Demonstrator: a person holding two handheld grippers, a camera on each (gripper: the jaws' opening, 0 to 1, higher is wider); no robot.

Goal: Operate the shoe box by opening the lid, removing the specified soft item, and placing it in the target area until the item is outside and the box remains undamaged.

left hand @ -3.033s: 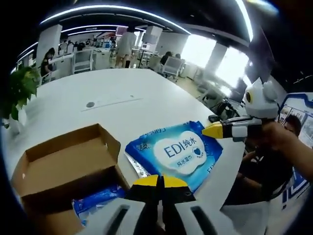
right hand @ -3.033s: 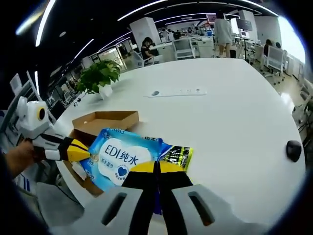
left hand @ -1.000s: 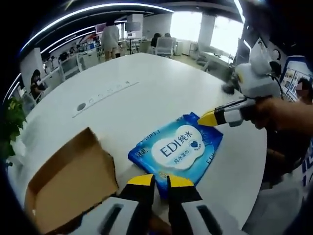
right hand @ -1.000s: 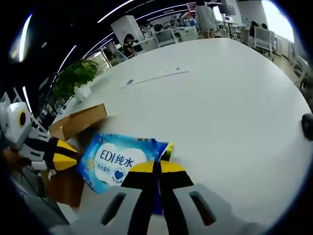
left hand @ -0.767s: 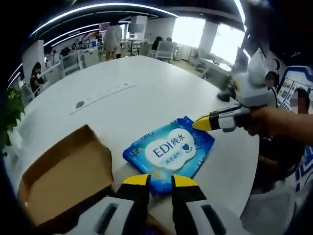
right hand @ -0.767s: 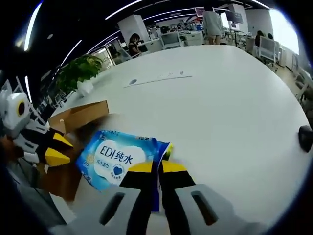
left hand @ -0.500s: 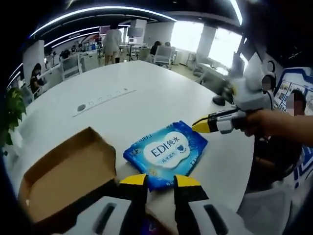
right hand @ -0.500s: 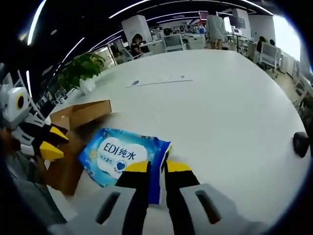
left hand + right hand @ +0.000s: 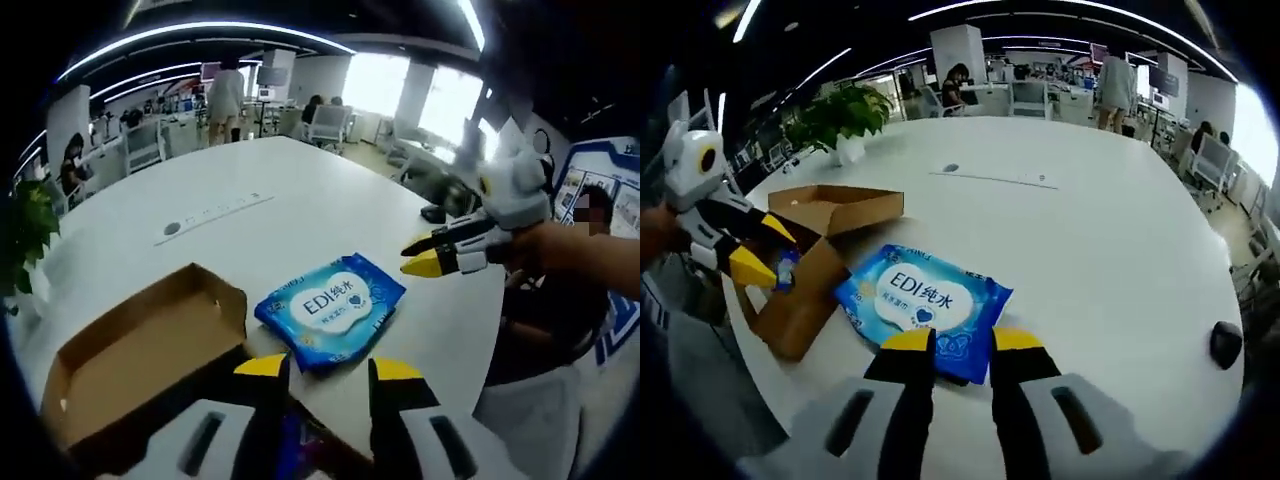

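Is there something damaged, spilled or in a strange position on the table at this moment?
Nothing stands out. The blue wipes pack lies flat on the white table beside the open cardboard box, which looks intact. Both the left gripper and the right gripper are open.

One open shoe box (image 9: 140, 350), one blue wipes pack (image 9: 330, 312), two claws (image 9: 326, 372) (image 9: 962, 343), one potted plant (image 9: 840, 118)

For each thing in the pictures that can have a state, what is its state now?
shoe box: open, lid folded back
wipes pack: out of the box, flat on the table, not gripped
left gripper: open, holding nothing
right gripper: open, holding nothing
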